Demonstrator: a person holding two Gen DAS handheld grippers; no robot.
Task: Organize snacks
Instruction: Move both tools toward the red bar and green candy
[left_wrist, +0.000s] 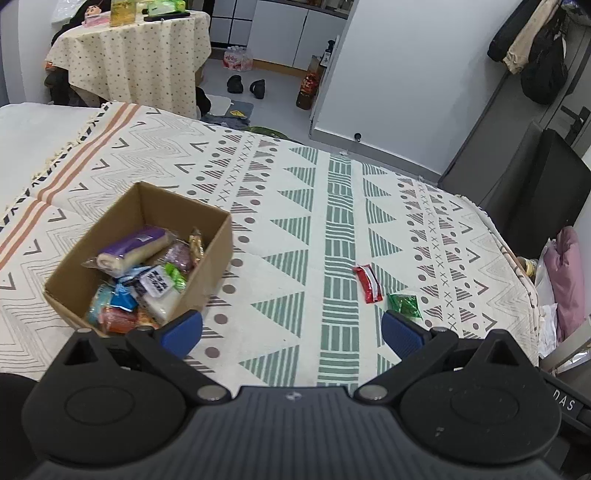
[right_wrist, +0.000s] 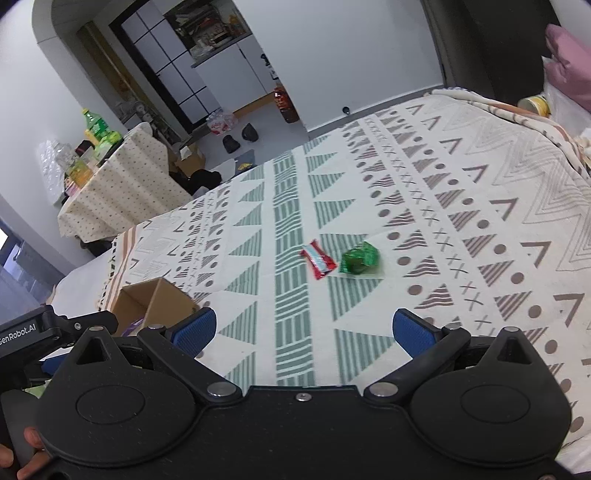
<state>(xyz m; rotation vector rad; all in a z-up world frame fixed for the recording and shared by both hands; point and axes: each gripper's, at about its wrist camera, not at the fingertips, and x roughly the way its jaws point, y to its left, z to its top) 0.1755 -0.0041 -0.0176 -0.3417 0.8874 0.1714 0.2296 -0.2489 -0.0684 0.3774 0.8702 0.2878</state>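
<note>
Your right gripper (right_wrist: 303, 330) is the one lined up here: the red packet (right_wrist: 318, 263) and the green packet (right_wrist: 360, 263) lie just beside each other on the patterned blanket (right_wrist: 480, 221), ahead of its wide-open, empty jaws, the red one's long axis running diagonally. Your left gripper (left_wrist: 291, 330) is spread open and empty too, next to the cardboard box (left_wrist: 218, 266). Count: two loose snacks, one box, roughly eight packets inside, hard to tell exactly.

Open cardboard box (left_wrist: 207, 266) on patterned cloth, approx half full w/ wrapped snacks (left_wrist: 144, 280). Red packet (left_wrist: 366, 283) lies flat, well apart from box; crumpled green packet (left_wrist: 405, 305) just beside it, not touching.
</note>
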